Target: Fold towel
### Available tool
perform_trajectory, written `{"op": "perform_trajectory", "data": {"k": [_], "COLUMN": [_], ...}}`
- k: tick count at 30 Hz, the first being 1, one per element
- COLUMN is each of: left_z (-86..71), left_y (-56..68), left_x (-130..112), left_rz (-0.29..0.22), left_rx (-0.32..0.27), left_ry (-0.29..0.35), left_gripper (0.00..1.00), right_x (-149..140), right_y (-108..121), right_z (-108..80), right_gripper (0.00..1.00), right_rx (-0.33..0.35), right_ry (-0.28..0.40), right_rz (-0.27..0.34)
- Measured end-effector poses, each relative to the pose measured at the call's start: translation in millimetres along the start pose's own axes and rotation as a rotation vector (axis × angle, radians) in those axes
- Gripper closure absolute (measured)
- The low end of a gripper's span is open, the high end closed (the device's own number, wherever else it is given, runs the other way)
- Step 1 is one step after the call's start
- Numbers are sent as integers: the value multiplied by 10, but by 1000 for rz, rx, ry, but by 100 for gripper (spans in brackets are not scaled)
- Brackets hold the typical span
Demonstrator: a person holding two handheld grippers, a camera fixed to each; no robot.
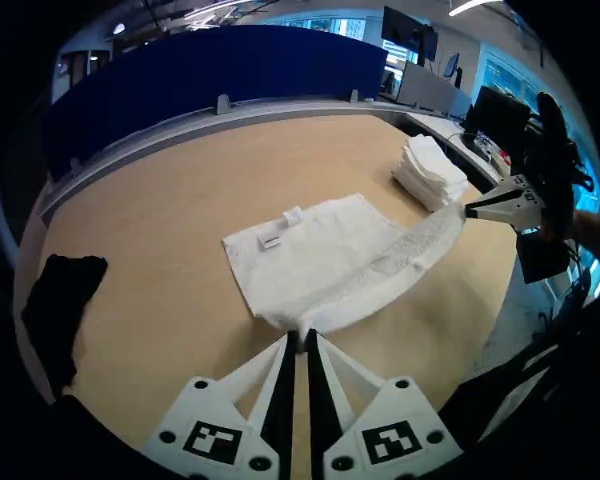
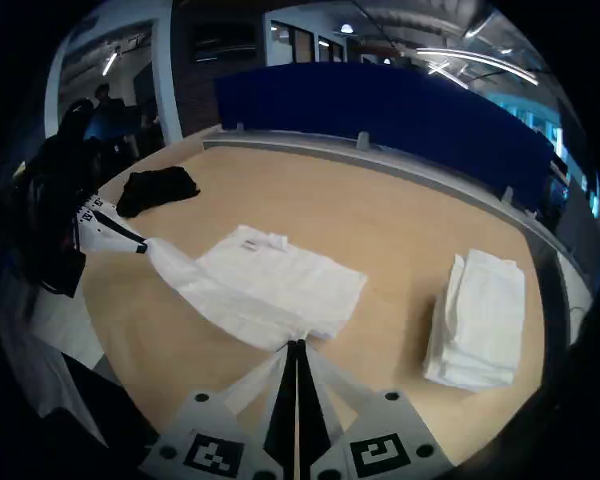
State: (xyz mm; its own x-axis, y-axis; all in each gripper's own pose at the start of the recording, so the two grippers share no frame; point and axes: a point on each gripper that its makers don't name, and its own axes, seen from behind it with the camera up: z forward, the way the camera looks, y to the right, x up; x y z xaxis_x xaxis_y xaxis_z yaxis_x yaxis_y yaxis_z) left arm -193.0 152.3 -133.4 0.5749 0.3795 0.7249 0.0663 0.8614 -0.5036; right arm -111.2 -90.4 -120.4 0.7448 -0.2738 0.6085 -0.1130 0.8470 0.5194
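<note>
Centre frame, on the table (image 1: 180,200): white towel (image 1: 324,256), soft napped weave with a coarser border band. Far portion flat, with two small tags (image 1: 270,241) near its upper-left edge; near long edge lifted clear of the surface and stretched into a taut band. Bottom centre of left gripper view: left gripper (image 1: 300,338), fingers closed to a narrow slit, pinching one towel corner. Bottom centre of right gripper view: right gripper (image 2: 298,346), fingers pressed together on the opposite corner. Tabletop smooth, tan wood laminate, with a curved far edge. Upper right: rectangular stack of folded towels (image 1: 430,170), white. Left: crumpled black cloth (image 1: 60,312). Along the top: blue partition (image 1: 220,72).
</note>
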Motion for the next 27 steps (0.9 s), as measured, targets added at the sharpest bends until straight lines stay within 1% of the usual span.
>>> {"op": "perform_trajectory", "data": {"k": [5,8,16,20,22,27], "left_z": [86,154,415,572,634,729], "left_y": [-92,-149,-324,-410,-437,-460], "left_x": [104,195,384,450,449,424], "left_rz": [-13,-14,-18,-15,-15,-11], "left_rx": [9,11,14,18,19,16], "left_ry": [0,3,-14,-18,-27,-38], "left_gripper": [90,90,90,90,90,90], "right_x": [109,175,345,353,340,280], "right_y": [92,177,421,526,546,567], "right_z": [101,192,511,693,752,835], "right_gripper": [97,97,97,97,97,97], "right_rx": [-7,-18,-35,-40,-38,-40], "right_ry": [10,13,14,2,-3,-16], "right_rz": [-2,-9,-4,11,24,32]}}
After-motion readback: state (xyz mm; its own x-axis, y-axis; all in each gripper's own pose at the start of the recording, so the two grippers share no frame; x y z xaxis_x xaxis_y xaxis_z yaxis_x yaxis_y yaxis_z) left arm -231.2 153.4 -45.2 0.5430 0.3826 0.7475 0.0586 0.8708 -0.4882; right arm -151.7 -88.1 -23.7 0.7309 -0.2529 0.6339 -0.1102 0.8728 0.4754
